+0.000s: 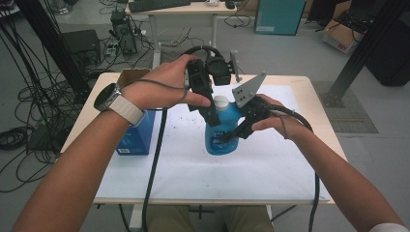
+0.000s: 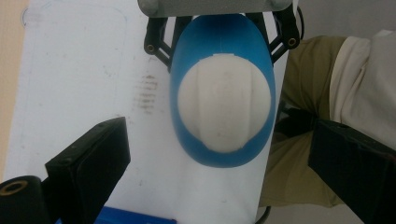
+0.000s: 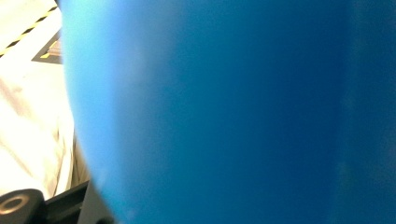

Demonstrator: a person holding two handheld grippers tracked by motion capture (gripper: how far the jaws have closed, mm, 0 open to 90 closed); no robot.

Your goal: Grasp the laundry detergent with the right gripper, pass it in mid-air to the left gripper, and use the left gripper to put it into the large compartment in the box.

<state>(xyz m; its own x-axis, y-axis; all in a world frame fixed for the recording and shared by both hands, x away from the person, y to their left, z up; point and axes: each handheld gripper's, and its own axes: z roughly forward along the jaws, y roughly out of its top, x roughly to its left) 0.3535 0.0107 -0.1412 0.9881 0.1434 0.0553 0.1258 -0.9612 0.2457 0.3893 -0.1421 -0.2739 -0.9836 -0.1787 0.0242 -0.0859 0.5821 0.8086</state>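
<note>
A blue bottle (image 1: pixel 221 137) with a white cap (image 1: pixel 220 101) stands upright on the white sheet (image 1: pixel 217 179) at the middle of the table. My right gripper (image 1: pixel 236 133) comes in from the right and is shut on the bottle's body; in the right gripper view the blue wall (image 3: pixel 233 112) sits right against the camera. My left gripper (image 1: pixel 211 115) hangs over the bottle, pointing down, open. In the left gripper view its jaws stand wide apart on either side of the cap (image 2: pixel 224 109), not touching it, and the right gripper's black links (image 2: pixel 159 39) flank the bottle (image 2: pixel 219 46).
A blue carton (image 1: pixel 138 133) stands on the table's left part, with an open cardboard box (image 1: pixel 133 76) behind it. Cables trail from both grippers over the front edge. A desk and loose cables lie beyond the table.
</note>
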